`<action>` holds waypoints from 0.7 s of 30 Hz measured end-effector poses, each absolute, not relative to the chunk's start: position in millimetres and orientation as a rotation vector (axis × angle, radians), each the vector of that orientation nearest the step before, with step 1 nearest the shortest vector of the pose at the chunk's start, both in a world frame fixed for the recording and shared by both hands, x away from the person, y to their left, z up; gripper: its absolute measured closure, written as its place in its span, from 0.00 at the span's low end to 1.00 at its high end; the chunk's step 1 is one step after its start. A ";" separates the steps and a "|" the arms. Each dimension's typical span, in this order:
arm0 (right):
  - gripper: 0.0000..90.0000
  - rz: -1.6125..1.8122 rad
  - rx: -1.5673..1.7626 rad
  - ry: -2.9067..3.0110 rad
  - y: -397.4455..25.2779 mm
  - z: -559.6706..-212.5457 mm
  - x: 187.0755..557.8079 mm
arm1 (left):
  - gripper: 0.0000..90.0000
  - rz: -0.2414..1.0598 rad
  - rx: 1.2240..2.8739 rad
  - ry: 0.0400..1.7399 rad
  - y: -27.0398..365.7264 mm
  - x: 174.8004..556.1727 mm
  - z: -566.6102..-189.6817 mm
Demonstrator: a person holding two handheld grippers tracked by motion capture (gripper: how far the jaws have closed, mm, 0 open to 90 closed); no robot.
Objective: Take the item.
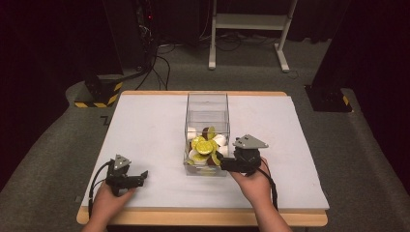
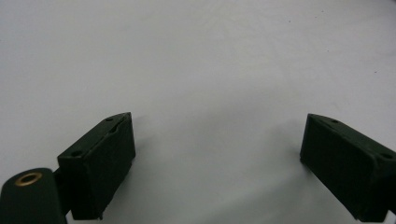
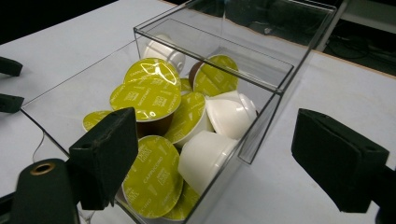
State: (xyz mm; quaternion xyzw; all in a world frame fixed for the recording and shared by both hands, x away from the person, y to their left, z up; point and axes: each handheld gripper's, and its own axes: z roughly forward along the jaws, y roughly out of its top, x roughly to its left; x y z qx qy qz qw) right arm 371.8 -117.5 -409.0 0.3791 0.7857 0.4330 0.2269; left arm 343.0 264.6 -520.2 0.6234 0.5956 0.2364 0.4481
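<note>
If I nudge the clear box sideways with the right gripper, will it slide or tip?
Probably slide: the clear box sits flat on the smooth white table, and the capsules are piled low at one end. It looks thin-walled and stiff, likely light, so it may skid quickly. The right gripper is open beside its corner.

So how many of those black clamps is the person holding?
2. The left gripper is open over the table at front left; the right gripper, open, is at the box's near right side.

1 clear box (image 3: 280,79), 2 tools, roughly 10 capsules (image 3: 145,95)
</note>
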 end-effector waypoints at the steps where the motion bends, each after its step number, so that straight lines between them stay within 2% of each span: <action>1: 0.17 1.195 1.035 2.169 -116.1 -409.3 372.6 | 0.11 0.585 1.542 1.474 264.6 343.0 -520.2; 21: 0.17 1.190 0.994 2.215 -89.0 -413.7 377.6 | 0.11 0.586 1.551 1.473 265.0 342.8 -520.1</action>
